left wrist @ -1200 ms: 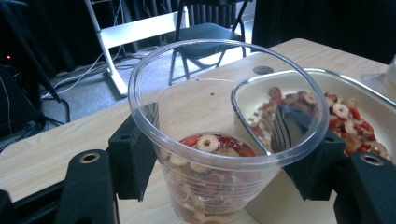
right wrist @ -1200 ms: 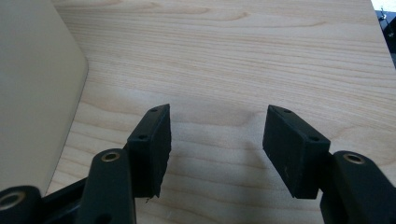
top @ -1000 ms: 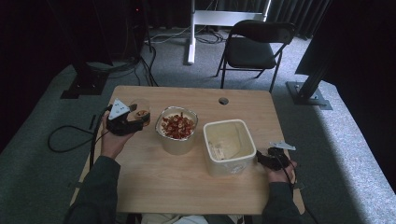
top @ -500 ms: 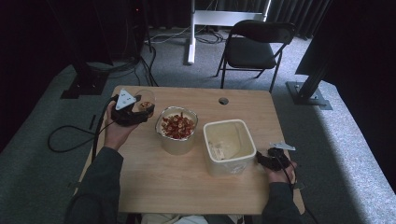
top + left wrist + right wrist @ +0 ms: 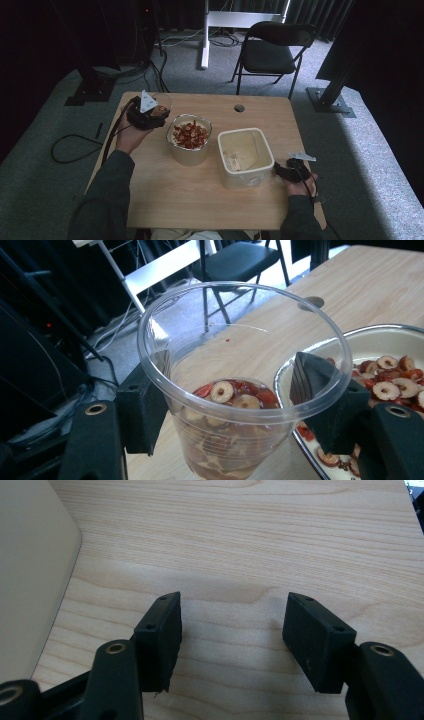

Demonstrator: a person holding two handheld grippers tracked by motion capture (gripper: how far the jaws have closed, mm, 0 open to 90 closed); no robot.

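Cup of date slices sits clamped between the left gripper's jaws.

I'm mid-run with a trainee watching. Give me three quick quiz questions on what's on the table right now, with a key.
1. True or false: the left gripper is shut on the clear plastic cup.
2. What lies in the round bowl? A: sliced red dates, B: rice, C: water.
3. Which container stands nearest the right gripper?

Key
1. True; both pads press the cup's wall, and date slices sit inside.
2. A.
3. The square cream tub; the right gripper's jaws stand open over bare table, holding nothing.
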